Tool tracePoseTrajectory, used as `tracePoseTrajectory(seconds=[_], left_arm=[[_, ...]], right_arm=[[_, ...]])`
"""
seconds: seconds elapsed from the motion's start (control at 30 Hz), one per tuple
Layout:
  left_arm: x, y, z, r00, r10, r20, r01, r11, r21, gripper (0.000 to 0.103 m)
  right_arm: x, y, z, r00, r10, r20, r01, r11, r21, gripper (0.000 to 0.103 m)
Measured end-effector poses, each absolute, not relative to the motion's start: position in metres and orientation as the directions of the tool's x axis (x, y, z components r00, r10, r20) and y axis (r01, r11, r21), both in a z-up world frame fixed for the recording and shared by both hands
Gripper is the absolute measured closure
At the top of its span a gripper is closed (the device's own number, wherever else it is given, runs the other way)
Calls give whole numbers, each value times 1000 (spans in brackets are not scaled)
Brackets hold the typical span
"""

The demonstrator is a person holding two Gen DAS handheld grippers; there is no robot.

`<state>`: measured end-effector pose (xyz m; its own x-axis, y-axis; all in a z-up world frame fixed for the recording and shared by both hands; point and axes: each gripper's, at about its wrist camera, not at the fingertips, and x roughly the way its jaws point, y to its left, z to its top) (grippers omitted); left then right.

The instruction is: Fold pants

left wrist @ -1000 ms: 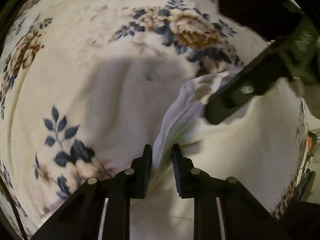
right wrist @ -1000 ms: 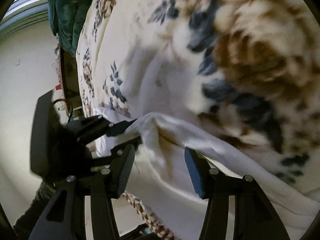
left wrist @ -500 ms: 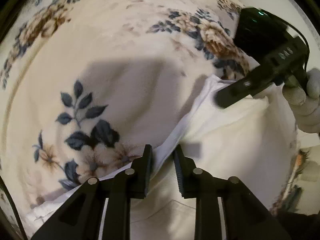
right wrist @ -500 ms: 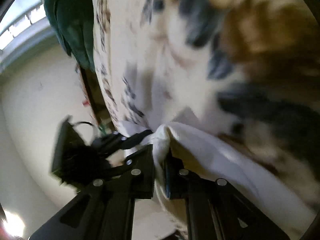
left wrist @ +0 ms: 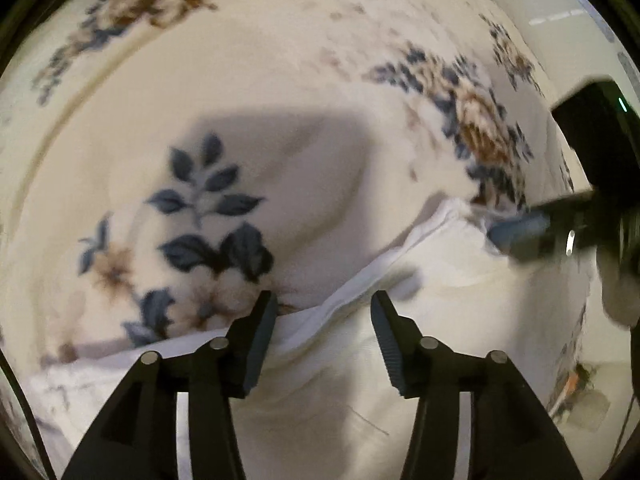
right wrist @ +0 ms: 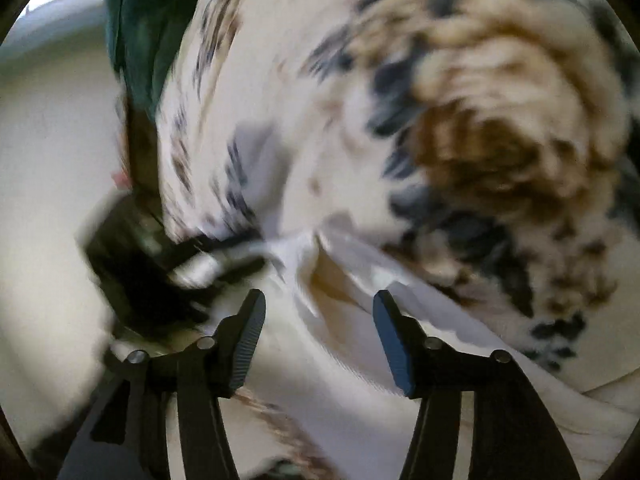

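Observation:
The cream-white pants (left wrist: pixel 436 280) lie on a floral blanket (left wrist: pixel 248 92). Their folded edge runs diagonally from lower left to upper right. My left gripper (left wrist: pixel 323 320) is open with its jaws either side of that edge, holding nothing. My right gripper (right wrist: pixel 318 320) is open too, just above the pants (right wrist: pixel 360 344); this view is blurred by motion. The right gripper also shows in the left wrist view (left wrist: pixel 532 236) at the pants' far corner. The left gripper shows in the right wrist view (right wrist: pixel 224 252) at the left.
The blanket (right wrist: pixel 460 100) with blue leaves and brown flowers covers the bed. A dark green cushion (right wrist: pixel 140 28) lies at the bed's far end. A pale wall (right wrist: pixel 52 160) stands past the bed's edge. A gloved hand (left wrist: pixel 616 300) holds the right gripper.
Both grippers have opened and let go of the pants' edge. The pants now lie flat on the blanket. The right gripper is moving fast and its view is blurred.

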<state>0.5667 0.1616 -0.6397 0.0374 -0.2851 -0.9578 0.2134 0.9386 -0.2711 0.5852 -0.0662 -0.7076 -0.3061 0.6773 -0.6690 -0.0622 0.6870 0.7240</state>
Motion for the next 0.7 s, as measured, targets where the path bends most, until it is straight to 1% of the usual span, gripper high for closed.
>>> tracePoseTrajectory(seconds=[0.03, 0.07, 0.1, 0.17, 0.23, 0.3, 0.4, 0.5, 0.6, 0.63, 0.7], left_arm=[[566, 162, -633, 55, -291, -955, 204, 940, -274, 51], [560, 162, -634, 68, -300, -952, 197, 939, -282, 51], [557, 160, -636, 81, -302, -950, 189, 940, -283, 51], [549, 155, -632, 92, -327, -940, 181, 934, -307, 50], [545, 149, -635, 93, -340, -936, 168, 932, -322, 47], [554, 129, -643, 85, -349, -933, 165, 929, -333, 45], [559, 119, -657, 56, -365, -929, 156, 923, -352, 45], [567, 119, -668, 48, -347, -937, 134, 932, -338, 45], [575, 112, -672, 57, -339, -939, 127, 935, -330, 45], [577, 110, -672, 65, -338, -939, 126, 936, -329, 44], [580, 105, -675, 78, -327, -942, 114, 941, -318, 42]], right_arm=[[580, -60, -703, -314, 653, -689, -120, 693, 711, 54], [573, -52, -701, -313, 618, -722, -167, 712, 682, 74], [570, -53, -705, -311, 592, -743, -179, 731, 658, 100], [569, -58, -708, -244, 560, -792, -149, 785, 601, 100], [574, -68, -711, -190, 560, -806, -127, 801, 586, 100], [578, -65, -717, -188, 545, -817, -104, 816, 568, 100], [581, -59, -731, -200, 502, -841, -93, 845, 526, 101], [583, -62, -741, -196, 524, -829, -34, 841, 540, 101], [584, -75, -749, -199, 594, -779, 47, 800, 598, 99], [585, -81, -747, -205, 619, -758, 55, 781, 622, 94], [584, -91, -736, -192, 646, -739, 72, 760, 646, 89]])
